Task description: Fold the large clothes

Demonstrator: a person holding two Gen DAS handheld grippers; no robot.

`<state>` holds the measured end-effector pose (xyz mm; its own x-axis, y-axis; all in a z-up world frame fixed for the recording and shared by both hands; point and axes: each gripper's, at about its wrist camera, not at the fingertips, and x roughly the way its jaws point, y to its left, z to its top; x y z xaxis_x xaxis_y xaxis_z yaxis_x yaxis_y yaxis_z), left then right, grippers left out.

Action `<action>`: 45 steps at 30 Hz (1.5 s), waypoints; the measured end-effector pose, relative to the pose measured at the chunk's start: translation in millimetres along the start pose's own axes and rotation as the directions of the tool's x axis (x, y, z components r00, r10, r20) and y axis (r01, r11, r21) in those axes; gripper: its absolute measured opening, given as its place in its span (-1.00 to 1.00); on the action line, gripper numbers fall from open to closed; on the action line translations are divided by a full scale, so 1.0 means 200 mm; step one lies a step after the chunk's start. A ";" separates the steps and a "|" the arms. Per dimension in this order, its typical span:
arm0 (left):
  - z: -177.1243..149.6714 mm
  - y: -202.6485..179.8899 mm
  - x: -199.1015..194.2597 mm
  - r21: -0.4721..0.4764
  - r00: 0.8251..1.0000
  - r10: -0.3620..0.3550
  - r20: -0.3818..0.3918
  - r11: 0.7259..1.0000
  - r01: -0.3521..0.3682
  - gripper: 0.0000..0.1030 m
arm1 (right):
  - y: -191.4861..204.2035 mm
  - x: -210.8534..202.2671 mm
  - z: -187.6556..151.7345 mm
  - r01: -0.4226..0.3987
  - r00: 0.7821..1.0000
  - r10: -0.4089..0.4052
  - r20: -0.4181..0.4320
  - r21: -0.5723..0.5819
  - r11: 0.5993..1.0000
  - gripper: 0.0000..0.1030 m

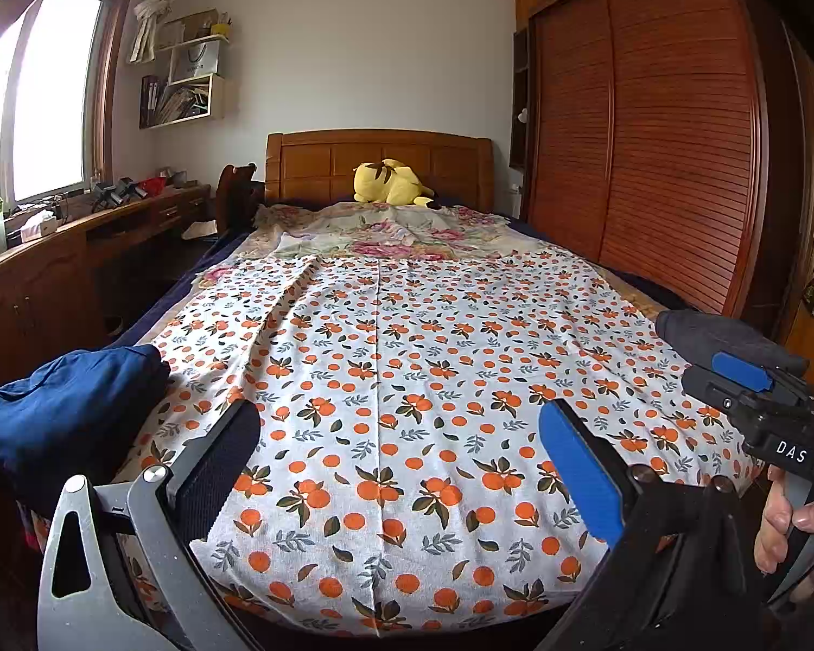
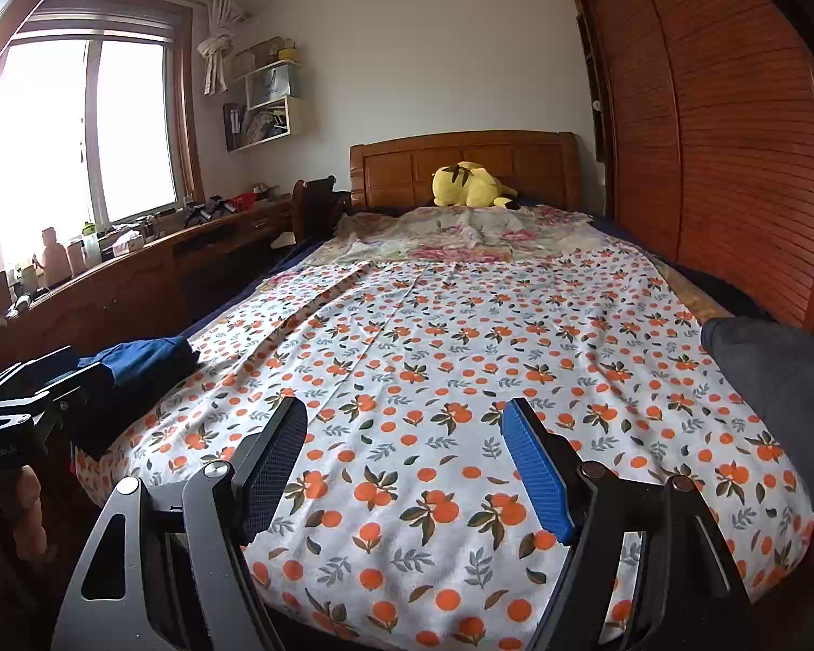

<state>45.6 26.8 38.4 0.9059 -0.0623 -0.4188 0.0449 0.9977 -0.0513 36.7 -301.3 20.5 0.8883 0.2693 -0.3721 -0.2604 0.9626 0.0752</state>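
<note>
A large white cloth with an orange-fruit print [image 1: 407, 380] lies spread flat over the bed, with a centre crease and a fold on its left; it also shows in the right wrist view [image 2: 434, 380]. My left gripper [image 1: 399, 434] is open and empty above the cloth's near end. My right gripper [image 2: 404, 434] is open and empty above the same end; its body shows at the right of the left wrist view [image 1: 760, 401]. A folded blue garment [image 1: 65, 407] lies at the bed's near left corner. A dark grey garment [image 2: 776, 380] lies at the near right.
A floral sheet [image 1: 385, 233] covers the far end of the bed, with a yellow plush toy [image 1: 390, 182] by the wooden headboard [image 1: 309, 163]. A cluttered wooden desk [image 1: 54, 249] runs along the left under the window. A slatted wardrobe [image 1: 651, 135] stands on the right.
</note>
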 end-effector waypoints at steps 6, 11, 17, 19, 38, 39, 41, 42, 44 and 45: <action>0.01 -0.01 0.00 -0.001 1.000 -0.003 -0.003 1.000 0.003 0.99 | 0.00 0.00 0.00 0.001 1.000 -0.001 0.001 0.003 1.000 0.48; 0.01 -0.02 -0.01 0.006 1.000 -0.007 -0.004 1.000 0.007 0.99 | 0.01 0.00 0.00 0.002 1.000 -0.002 0.001 0.005 1.000 0.48; 0.02 -0.04 -0.01 0.011 1.000 -0.008 -0.001 1.000 0.008 0.99 | 0.01 -0.01 0.00 0.002 1.000 -0.002 0.004 0.009 1.000 0.48; 0.02 -0.04 -0.02 0.014 1.000 -0.016 0.000 1.000 0.016 0.99 | 0.01 -0.01 0.00 0.004 1.000 -0.004 0.005 0.010 1.000 0.48; 0.02 -0.05 -0.02 0.018 1.000 -0.012 0.001 1.000 0.012 0.99 | 0.02 -0.01 0.00 0.002 1.000 -0.002 0.013 0.016 1.000 0.48; 0.02 -0.05 -0.03 0.018 1.000 -0.012 0.001 1.000 0.012 0.99 | 0.02 -0.01 0.00 0.002 1.000 -0.002 0.012 0.017 1.000 0.48; 0.02 -0.05 -0.02 0.019 1.000 -0.013 0.001 1.000 0.013 0.99 | 0.02 -0.01 0.00 0.002 1.000 -0.002 0.012 0.018 1.000 0.48; 0.02 -0.05 -0.02 0.020 1.000 -0.013 0.000 1.000 0.013 0.99 | 0.02 -0.01 0.00 0.003 1.000 -0.003 0.012 0.018 1.000 0.48; 0.02 -0.05 -0.03 0.019 1.000 -0.012 0.001 1.000 0.012 0.99 | 0.02 -0.01 0.00 0.001 1.000 -0.002 0.011 0.019 1.000 0.48; 0.02 -0.05 -0.03 0.019 1.000 -0.013 0.001 1.000 0.013 0.99 | 0.02 -0.01 0.00 0.003 1.000 -0.003 0.011 0.019 1.000 0.48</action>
<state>42.5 16.3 45.6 0.9057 -0.0751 -0.4171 0.0644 0.9971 -0.0396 33.9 -297.7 21.6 0.8932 0.2668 -0.3619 -0.2507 0.9637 0.0918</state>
